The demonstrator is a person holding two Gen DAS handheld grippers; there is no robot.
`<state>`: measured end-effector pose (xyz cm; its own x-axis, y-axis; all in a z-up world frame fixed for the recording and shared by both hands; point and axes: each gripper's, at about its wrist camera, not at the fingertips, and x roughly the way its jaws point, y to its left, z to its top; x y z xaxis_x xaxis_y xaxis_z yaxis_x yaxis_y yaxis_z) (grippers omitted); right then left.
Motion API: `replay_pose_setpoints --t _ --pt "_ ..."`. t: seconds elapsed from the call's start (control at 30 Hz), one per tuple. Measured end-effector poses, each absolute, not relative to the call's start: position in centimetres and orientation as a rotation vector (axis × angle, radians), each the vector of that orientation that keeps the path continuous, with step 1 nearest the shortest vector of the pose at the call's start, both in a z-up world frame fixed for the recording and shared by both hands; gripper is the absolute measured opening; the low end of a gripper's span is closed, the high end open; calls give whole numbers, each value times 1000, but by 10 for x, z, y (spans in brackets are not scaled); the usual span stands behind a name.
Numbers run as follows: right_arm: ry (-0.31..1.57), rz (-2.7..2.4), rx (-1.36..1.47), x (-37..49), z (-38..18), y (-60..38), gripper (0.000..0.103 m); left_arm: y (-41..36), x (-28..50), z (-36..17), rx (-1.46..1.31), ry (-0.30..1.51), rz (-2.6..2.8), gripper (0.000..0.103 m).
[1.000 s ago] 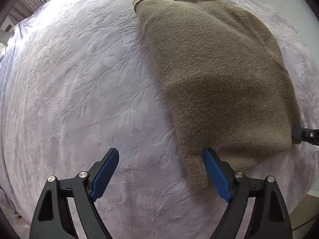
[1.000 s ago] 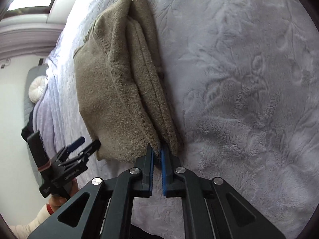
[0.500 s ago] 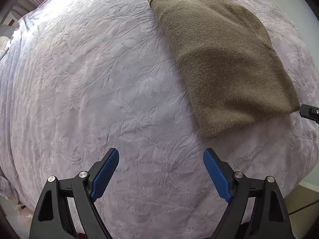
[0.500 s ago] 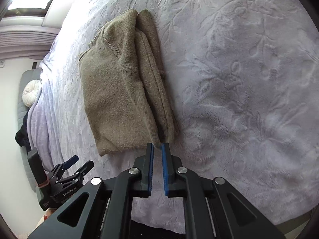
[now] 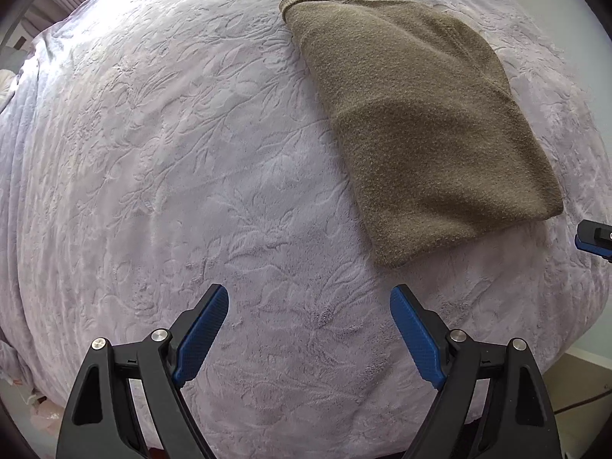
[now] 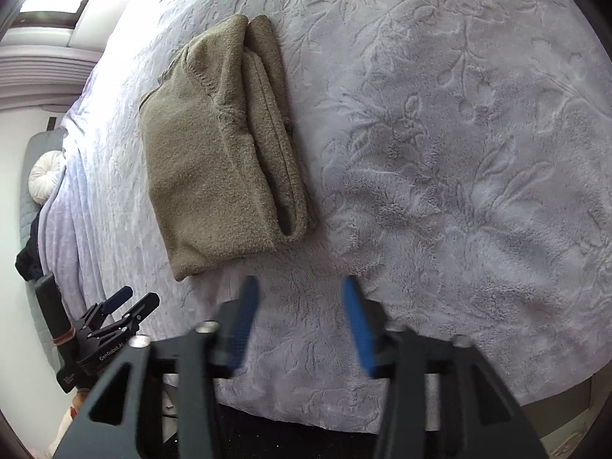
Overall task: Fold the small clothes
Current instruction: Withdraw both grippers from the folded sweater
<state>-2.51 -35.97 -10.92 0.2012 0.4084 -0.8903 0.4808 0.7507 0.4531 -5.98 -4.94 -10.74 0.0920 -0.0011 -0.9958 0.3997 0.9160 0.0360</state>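
Reading "GenRobot.AI" in white on the body of the left gripper (image 6: 132, 302), seen low left in the right wrist view; no other legible text. Left gripper (image 5: 309, 327) released, blue pads wide apart, nothing between them, hovering over bare lavender bedspread (image 5: 172, 176). Right gripper (image 6: 300, 323) also spread and empty, pads motion-blurred, just short of the near edge of the folded sweater (image 6: 218, 153). Folded olive-brown fleece sweater (image 5: 417, 114) lying flat on the bedspread, ahead and right of the left gripper, clear of both tools. Stacked fold layers visible along its right side in the right wrist view; neat rectangle, near corner pointing toward the left gripper. Right gripper tip barely visible at the right frame edge of the left view, beside the sweater's near-right corner, not touching. Embossed leaf pattern across bedspread, wide open area left and right of the sweater. Farther out: round white cushion (image 6: 46, 174), dark item (image 6: 28, 256) at bed's far-left edge, bright window (image 6: 49, 7) top left.
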Motion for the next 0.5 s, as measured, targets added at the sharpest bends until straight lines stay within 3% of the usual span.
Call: replay_pose_setpoints --t 0.27,0.3,0.33,0.5 --pt "1424 -28 733 -10 -105 -351 64 -48 -49 -114 272 1483 -293 88" --pt "1424 -23 729 -8 -104 -351 65 -48 -48 -114 261 1484 -294 89" --pt "1424 -19 726 -7 -104 -350 68 -48 -45 -114 249 1487 -294 103" --pt "1408 -10 676 2 -100 -349 82 -50 -35 -116 222 1502 -296 103"
